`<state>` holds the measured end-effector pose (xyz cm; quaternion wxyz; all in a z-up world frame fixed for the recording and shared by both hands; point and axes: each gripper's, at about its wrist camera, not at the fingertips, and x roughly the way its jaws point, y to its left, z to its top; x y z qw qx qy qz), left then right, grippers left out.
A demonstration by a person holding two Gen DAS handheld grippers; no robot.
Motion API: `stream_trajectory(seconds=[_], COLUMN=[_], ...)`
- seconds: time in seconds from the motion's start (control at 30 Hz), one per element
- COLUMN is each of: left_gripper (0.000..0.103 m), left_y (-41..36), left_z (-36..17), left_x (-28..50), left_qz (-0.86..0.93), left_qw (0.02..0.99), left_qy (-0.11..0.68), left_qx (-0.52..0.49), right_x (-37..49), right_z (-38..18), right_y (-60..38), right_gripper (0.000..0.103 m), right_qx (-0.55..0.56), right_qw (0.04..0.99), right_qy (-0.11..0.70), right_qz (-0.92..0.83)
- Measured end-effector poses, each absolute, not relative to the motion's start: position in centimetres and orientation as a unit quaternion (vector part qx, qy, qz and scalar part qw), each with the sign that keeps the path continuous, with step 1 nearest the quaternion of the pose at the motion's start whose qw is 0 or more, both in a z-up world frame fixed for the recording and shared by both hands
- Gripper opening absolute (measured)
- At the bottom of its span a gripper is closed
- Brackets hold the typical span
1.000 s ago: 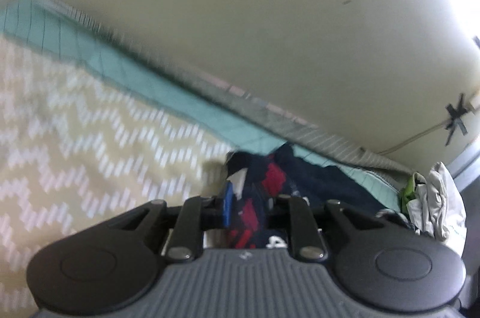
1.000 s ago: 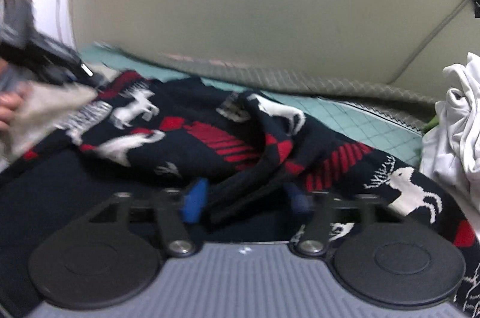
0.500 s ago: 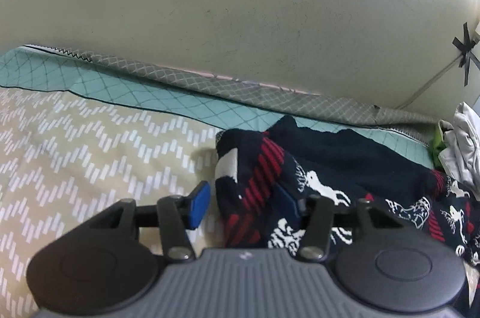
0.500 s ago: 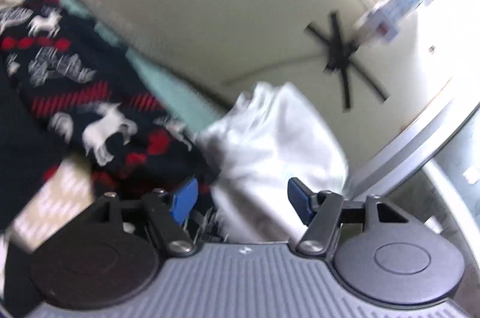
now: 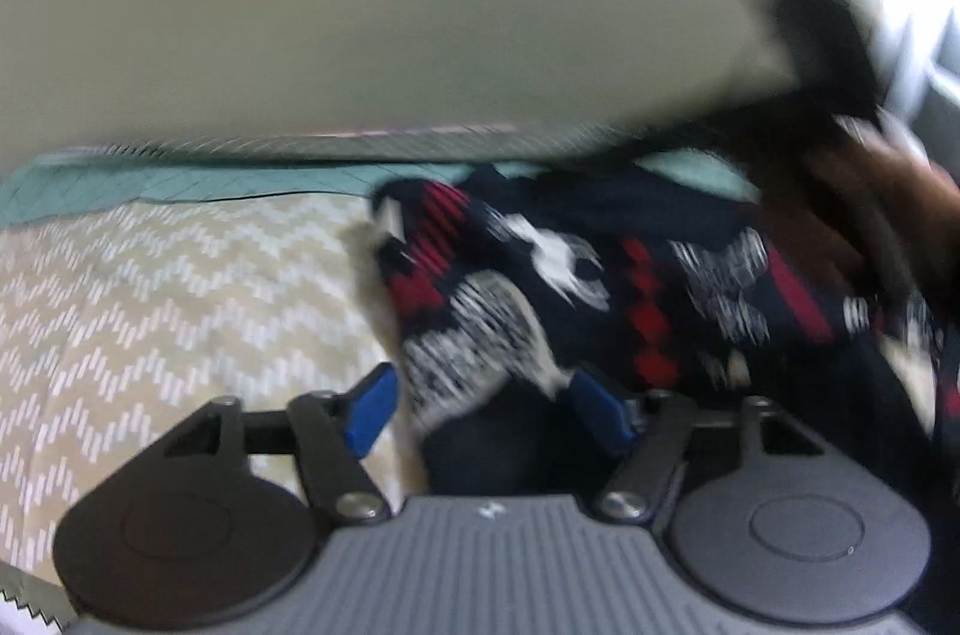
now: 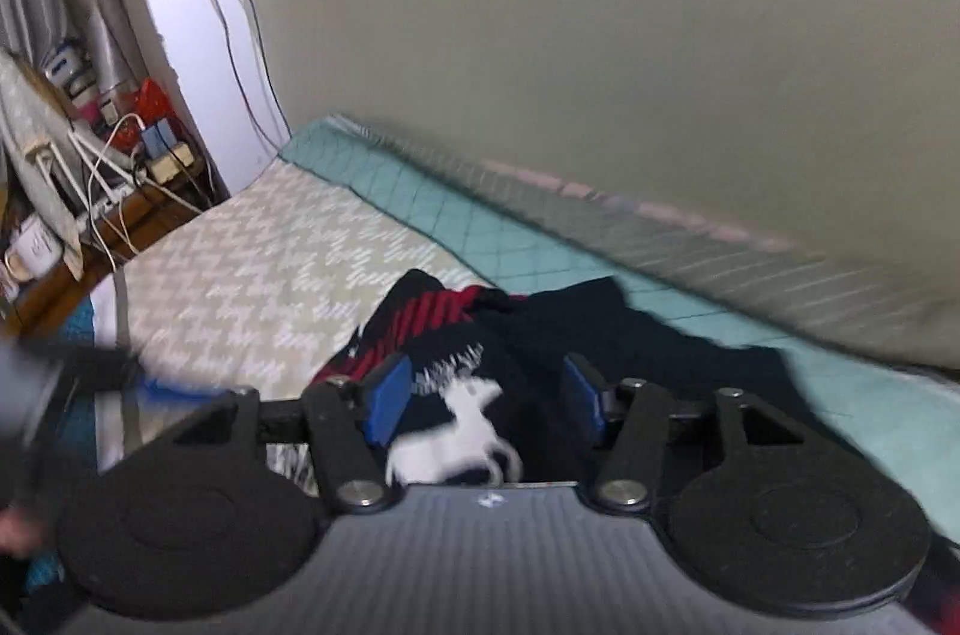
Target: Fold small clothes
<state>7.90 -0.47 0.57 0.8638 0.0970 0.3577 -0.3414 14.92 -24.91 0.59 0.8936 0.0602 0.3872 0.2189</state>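
Dark navy sweater (image 5: 588, 275) with red stripes and white animal figures, lying bunched on the bed, partly on the beige zigzag blanket (image 5: 150, 305) and partly over the teal quilted strip (image 5: 180, 185) that runs along the wall side. From the right wrist view, same sweater (image 6: 480, 335) heaped in the middle of the bed, a plain navy part spreading rightward onto the teal strip (image 6: 480, 227), the zigzag blanket (image 6: 270, 263) reaching off to the left. Left gripper (image 5: 480, 407) hovering just over the near edge of the sweater, jaws opening, blue pads (image 5: 369, 410) apart with a fold of patterned cloth showing between them but neither pad pressing on it. Right gripper (image 6: 483, 401) low over the sweater too, jaws closing a little yet at a middling gap, blue pads (image 6: 387, 404) clear of the white animal figure seen between them; no grip visible. In the left wrist view, a blurred hand (image 5: 888, 191) with a dark gripper body at the far right, above the sweater's edge. In the right wrist view, a blurred dark shape with a streak of blue at the left edge, hard to make out. Beyond the bed, a plain pale wall (image 6: 600, 65) with a faint smudge. At far left, a cluttered wooden shelf (image 6: 120, 209) with white cables (image 6: 102, 161), a mug and small boxes, beside a grey curtain.
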Motion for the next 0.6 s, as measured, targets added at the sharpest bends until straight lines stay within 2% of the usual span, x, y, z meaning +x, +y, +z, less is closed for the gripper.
stream_trajectory(seconds=[0.07,0.1,0.13,0.17,0.2,0.23,0.3,0.4,0.5,0.57,0.6], left_gripper=[0.073,0.071,0.058,0.055,0.035,0.023,0.012,0.011,0.027,0.028,0.03], left_y=[-1.5,-2.0,-2.3,-2.2,-1.7,-0.9,0.7,3.5,6.3,7.9,8.3], left_z=[-0.4,-0.9,-1.4,-1.7,-1.5,-1.2,-0.9,-0.7,-1.2,-1.5,-1.5], left_x=[6.7,6.5,6.7,7.0,7.5,8.2,9.5,11.5,13.6,14.7,14.9], left_qz=[-0.333,-0.323,-0.313,-0.313,-0.32,-0.32,-0.308,-0.284,-0.249,-0.264,-0.268], left_qw=[0.868,0.871,0.872,0.873,0.871,0.871,0.876,0.879,0.876,0.861,0.857], left_qy=[0.337,0.33,0.332,0.333,0.34,0.35,0.362,0.383,0.411,0.427,0.429], left_qx=[0.145,0.165,0.176,0.169,0.151,0.127,0.086,0.019,-0.038,-0.086,-0.098], right_x=[15.8,15.9,16.3,16.3,16.4,16.4,16.8,18.5,20.3,21.5,21.8], right_z=[-0.3,-0.8,-1.2,-1.4,-1.3,-0.9,0.2,1.5,0.2,-1.3,-1.6], right_y=[-24.3,-23.9,-23.4,-22.9,-22.3,-22.0,-21.2,-18.4,-14.7,-12.9,-12.9], right_gripper=[0.052,0.051,0.05,0.038,0.031,0.014,0.014,0.013,0.016,0.035,0.051], right_qx=[0.073,0.082,0.087,0.084,0.083,0.091,0.108,0.119,0.069,0.023,0.024], right_qw=[0.881,0.872,0.864,0.862,0.862,0.861,0.865,0.871,0.886,0.887,0.886], right_qy=[0.404,0.415,0.426,0.428,0.426,0.418,0.39,0.357,0.348,0.367,0.376], right_qz=[0.234,0.245,0.255,0.257,0.262,0.276,0.298,0.317,0.298,0.278,0.27])
